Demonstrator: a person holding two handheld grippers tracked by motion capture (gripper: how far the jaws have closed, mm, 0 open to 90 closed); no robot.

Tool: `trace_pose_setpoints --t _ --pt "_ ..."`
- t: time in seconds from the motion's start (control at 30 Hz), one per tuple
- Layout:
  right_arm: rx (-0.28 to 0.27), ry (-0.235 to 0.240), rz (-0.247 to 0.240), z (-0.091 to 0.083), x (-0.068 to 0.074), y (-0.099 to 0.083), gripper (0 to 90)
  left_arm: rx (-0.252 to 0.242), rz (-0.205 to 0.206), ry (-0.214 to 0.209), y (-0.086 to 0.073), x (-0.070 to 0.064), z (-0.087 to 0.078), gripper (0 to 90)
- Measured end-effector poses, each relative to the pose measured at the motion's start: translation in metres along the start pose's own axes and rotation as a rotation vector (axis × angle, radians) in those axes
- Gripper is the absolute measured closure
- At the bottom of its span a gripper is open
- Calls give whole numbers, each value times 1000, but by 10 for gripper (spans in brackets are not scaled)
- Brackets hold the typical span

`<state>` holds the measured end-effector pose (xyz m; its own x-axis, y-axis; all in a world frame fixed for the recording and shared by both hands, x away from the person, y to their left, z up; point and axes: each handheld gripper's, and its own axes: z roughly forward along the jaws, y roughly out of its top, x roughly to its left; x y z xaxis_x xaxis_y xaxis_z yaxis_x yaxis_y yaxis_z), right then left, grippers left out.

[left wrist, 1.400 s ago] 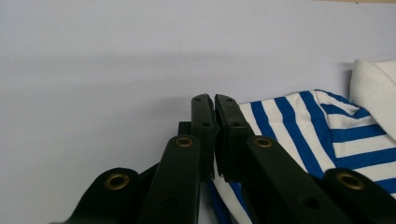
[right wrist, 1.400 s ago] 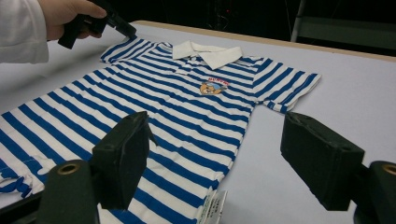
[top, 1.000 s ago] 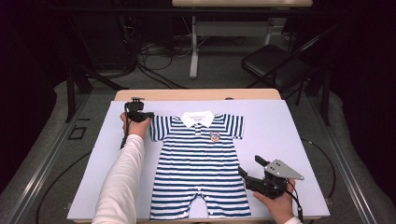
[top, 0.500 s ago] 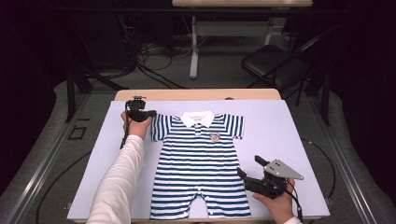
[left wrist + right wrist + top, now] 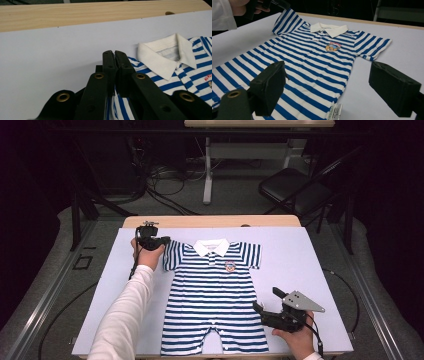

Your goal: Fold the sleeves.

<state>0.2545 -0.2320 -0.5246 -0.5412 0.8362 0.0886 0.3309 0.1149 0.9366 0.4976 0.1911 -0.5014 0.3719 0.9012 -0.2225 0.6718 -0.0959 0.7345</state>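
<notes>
Dark floor, cables and a black chair [image 5: 295, 190] lie beyond the wooden table [image 5: 210, 221], and over it a pale sheet [image 5: 310, 265] carries the striped romper [image 5: 215, 295], laid flat on its back with the white collar [image 5: 212, 247] toward the far edge and the legs toward me. My left gripper [image 5: 161, 241] sits at the far-left sleeve [image 5: 171, 255]; in the left gripper view its jaws are pressed together with blue-and-white cloth running up between them, so I judge that I have the sleeve pinched near the shoulder seam, and the right gripper view shows that sleeve lifted a little off the sheet. My right gripper [image 5: 259, 310] rests low at the romper's near-right edge, about hip height, jaws spread wide with nothing between them; in its own view the cloth's hem and a small white care tag [image 5: 336, 111] lie just ahead of the gap. I read this as the start of folding: one corner taken, the other not yet. Next I would need to ease the right jaws forward over the side hem, close on a single layer without bunching the fabric, then carry both holds together so the stripes stay even.
</notes>
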Motion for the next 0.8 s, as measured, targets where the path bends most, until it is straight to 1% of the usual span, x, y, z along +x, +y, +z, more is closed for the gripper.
trace_pose_setpoints --t 0.07,0.1,0.3,0.33,0.43,0.5,0.6,0.63,0.77,0.8 --pt "11 17 5 -1 0 1 87 -2 12 -6 1 -2 -2 876" --pt "9 21 5 -1 1 1 74 -4 11 -8 1 -3 -3 876" --pt "25 11 -32 -1 7 1 0 -9 31 -22 2 -8 -7 877" --pt "23 12 -36 0 8 1 0 -10 36 -23 2 -9 -7 877" --pt "28 -5 -72 0 12 1 0 -16 41 -31 2 -13 -8 877" --pt "29 -6 -86 -1 14 1 0 -15 52 -36 2 -15 -9 877" --pt "27 -3 -92 -1 15 1 0 -14 64 -51 3 -18 -10 877" --pt "25 -2 -92 -1 16 1 0 -18 68 -49 3 -20 -10 877" --pt "28 3 -83 -2 15 2 0 -19 85 -60 3 -25 -12 877" --pt "30 5 -82 -2 15 2 0 -13 88 -63 3 -27 -12 877"
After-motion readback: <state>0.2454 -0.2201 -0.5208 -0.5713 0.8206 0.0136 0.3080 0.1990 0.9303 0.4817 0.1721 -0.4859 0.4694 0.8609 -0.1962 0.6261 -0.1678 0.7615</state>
